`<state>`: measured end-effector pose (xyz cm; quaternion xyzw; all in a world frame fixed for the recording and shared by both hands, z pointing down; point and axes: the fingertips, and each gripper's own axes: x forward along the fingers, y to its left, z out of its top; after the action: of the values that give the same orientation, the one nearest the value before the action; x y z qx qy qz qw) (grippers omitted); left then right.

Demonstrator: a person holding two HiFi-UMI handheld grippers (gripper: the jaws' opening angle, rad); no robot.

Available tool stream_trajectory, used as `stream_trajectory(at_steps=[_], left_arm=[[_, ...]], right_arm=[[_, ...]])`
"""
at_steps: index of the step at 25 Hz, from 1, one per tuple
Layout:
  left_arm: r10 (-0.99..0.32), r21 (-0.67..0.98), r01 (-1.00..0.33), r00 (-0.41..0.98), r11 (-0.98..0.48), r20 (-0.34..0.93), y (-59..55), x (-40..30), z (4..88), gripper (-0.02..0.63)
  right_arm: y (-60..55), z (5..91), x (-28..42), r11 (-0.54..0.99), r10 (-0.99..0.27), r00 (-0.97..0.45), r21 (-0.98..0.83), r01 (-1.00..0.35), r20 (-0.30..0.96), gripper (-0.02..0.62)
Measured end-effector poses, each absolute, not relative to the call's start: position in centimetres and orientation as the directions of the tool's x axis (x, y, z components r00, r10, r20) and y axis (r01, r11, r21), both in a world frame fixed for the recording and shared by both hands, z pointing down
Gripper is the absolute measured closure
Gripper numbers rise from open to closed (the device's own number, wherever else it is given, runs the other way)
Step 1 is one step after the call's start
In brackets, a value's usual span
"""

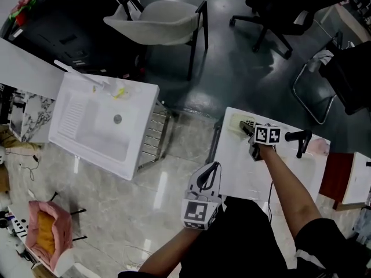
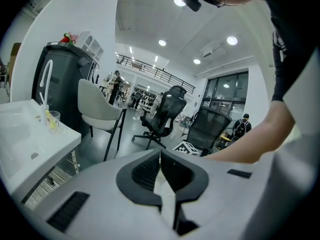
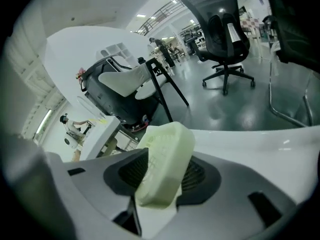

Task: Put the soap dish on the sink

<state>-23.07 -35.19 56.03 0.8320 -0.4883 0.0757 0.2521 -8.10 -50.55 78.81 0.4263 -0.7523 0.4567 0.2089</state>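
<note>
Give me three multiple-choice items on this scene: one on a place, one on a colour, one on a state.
1. The soap dish is: A in the sink; B between the right gripper's jaws, at the white table; C on the floor.
2. Its colour: A red; B pale yellow-green; C black.
3. The left gripper is: A shut, empty; B wide open; C half open.
Key: B, the right gripper view shows it between the jaws; B, seen there too; A, its jaws meet with nothing between.

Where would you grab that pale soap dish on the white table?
Across the narrow width of the soap dish, at its near end, coming from the person's side: its long sides look parallel, and the right gripper straddles it there, jaws open.
</note>
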Motion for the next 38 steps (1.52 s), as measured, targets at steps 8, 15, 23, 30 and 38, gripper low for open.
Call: stream_trajectory(at_steps=[8,15,23,30,38], left_arm=[[-0.761,0.365,-0.838,0.531,-0.405,0.374,-34.4,-22.9,56.1,0.592],[-0.752,0.368,-0.823,0.554,-0.432,0.357,-33.9,-22.5,55.2,0.591],[-0.751,0.347,-0.821,0.562,-0.454,0.346,-32.6,-22.2,54.5,0.591],[-0.758,0.345,-0.808,0.577,-0.477,0.303,-32.3,-21.1,53.3,0.591],[-0.754,0.359,-0.795,0.592,-0.489,0.286,-30.8,-19.8,53.5,0.591]], right_arm=[[-50.6,79.4,-6.7,0.197,-0.464,-0.453,-0.411,-0.89,0.761,0.356],[-50.7,79.1,-4.4,0.148,-0.495,-0.395,-0.372,-0.916,0.774,0.33],[-49.1,76.3,-3.5,0.162,-0.519,-0.42,-0.397,-0.903,0.744,0.33],[-45.1,74.0,-3.1,0.248,-0.501,-0.45,-0.375,-0.893,0.739,0.33],[-41.4,68.3,-0.8,0.276,-0.607,-0.447,-0.354,-0.894,0.656,0.396]])
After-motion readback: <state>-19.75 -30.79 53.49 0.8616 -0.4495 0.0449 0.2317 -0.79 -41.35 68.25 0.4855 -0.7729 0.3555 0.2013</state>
